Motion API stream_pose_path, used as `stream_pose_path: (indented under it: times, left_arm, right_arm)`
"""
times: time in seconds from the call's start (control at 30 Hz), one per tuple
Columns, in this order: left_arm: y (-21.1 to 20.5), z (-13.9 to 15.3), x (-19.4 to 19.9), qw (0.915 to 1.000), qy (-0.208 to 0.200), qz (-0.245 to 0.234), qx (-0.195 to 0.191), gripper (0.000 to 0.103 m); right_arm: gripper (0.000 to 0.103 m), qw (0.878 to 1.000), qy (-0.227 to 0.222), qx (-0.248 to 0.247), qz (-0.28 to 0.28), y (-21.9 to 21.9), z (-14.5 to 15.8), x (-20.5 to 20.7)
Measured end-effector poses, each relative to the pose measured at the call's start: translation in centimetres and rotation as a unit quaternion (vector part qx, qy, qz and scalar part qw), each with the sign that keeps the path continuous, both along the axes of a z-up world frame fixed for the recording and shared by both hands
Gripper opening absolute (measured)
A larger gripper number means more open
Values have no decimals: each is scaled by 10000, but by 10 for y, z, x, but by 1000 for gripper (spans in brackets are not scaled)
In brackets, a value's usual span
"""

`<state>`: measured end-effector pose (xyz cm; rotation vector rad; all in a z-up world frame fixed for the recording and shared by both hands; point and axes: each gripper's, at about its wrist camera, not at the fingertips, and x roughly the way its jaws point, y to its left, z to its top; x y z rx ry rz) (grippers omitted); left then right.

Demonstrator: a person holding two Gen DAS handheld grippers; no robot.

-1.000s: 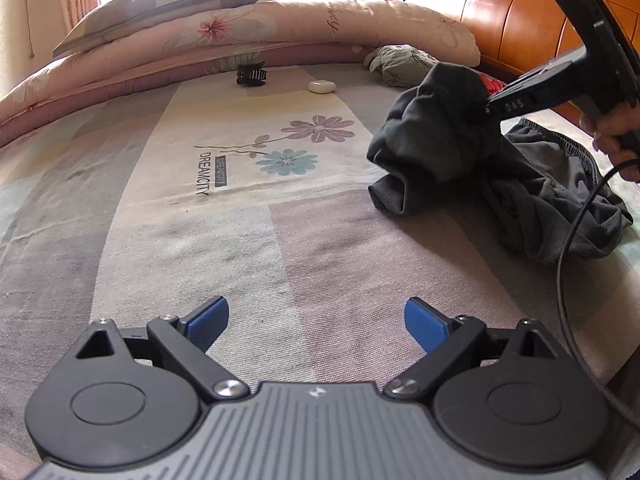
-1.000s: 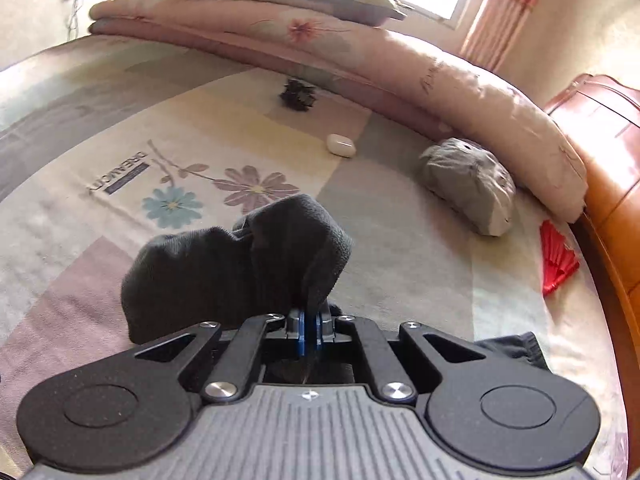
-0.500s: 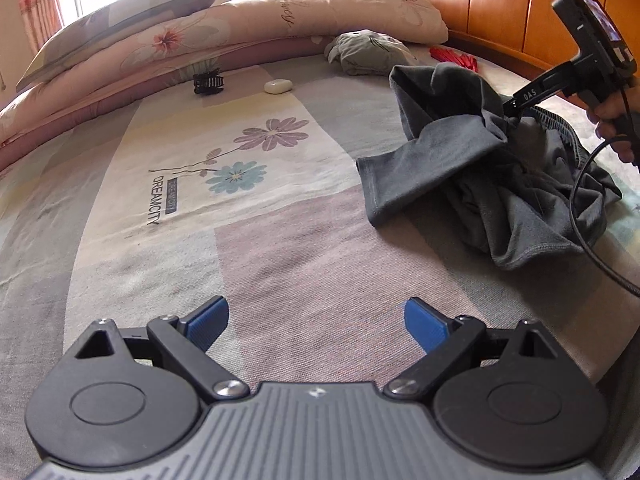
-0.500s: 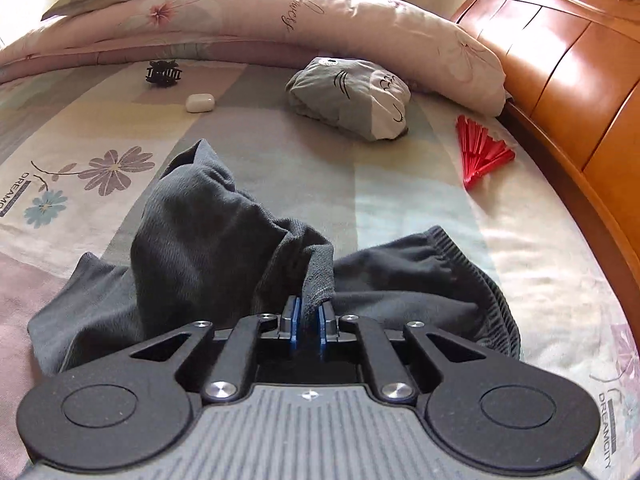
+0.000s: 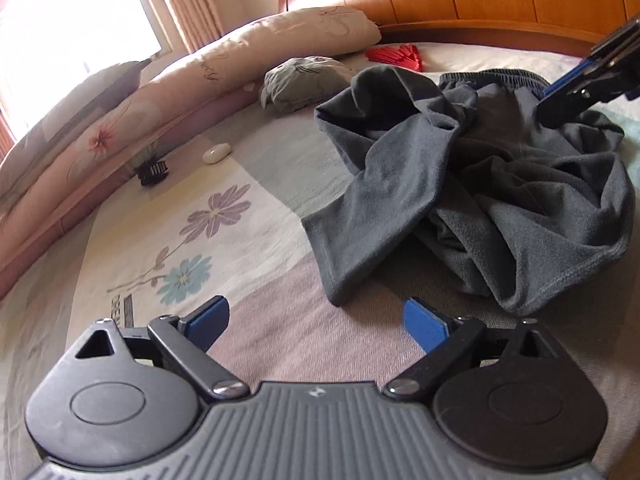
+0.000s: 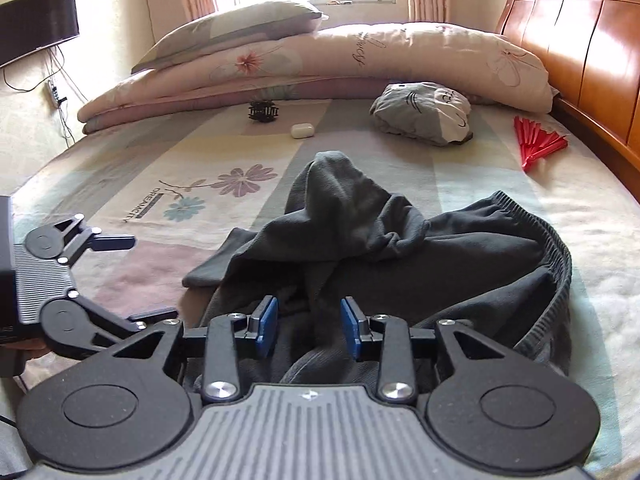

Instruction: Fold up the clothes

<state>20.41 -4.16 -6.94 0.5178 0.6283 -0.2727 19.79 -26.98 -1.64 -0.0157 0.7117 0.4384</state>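
The right gripper (image 6: 308,328) has just been opening, letting go of the crumpled dark grey fleece trousers (image 6: 400,264), which now slump on the patchwork floral bedsheet (image 5: 224,216) (a fold lies loose between its pads). The left gripper (image 5: 316,326) hovers wide apart, empty; spreading comes next.

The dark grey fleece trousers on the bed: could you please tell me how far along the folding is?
Nothing is folded yet: the dark grey fleece trousers lie crumpled on the patchwork bedsheet. In hand: nothing. The right gripper has just been opening, its blue pads off the cloth between them, and the left gripper is open over bare sheet. Left: spreading the trousers flat, then every fold.
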Motion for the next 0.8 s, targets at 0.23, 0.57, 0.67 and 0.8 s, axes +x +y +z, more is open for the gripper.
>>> stream_pose_path:
  times: [0.23, 0.57, 0.67, 0.8]
  left_arm:
    - [-25, -20, 21, 9979, -167, -356, 523, 73]
    - [-27, -7, 43, 9987, -116, -458, 209, 7]
    - [-9, 7, 55, 9996, -4, -204, -174, 6]
    - [19, 25, 70, 9992, -55, 165, -357, 5]
  right_arm:
    - [40, 9999, 65, 137, -10, -6, -9, 1]
    - [40, 9995, 196, 220, -73, -15, -18, 4]
    - [40, 9995, 187, 241, -47, -16, -17, 4]
    - [42, 9994, 148, 314, -27, -16, -13, 4]
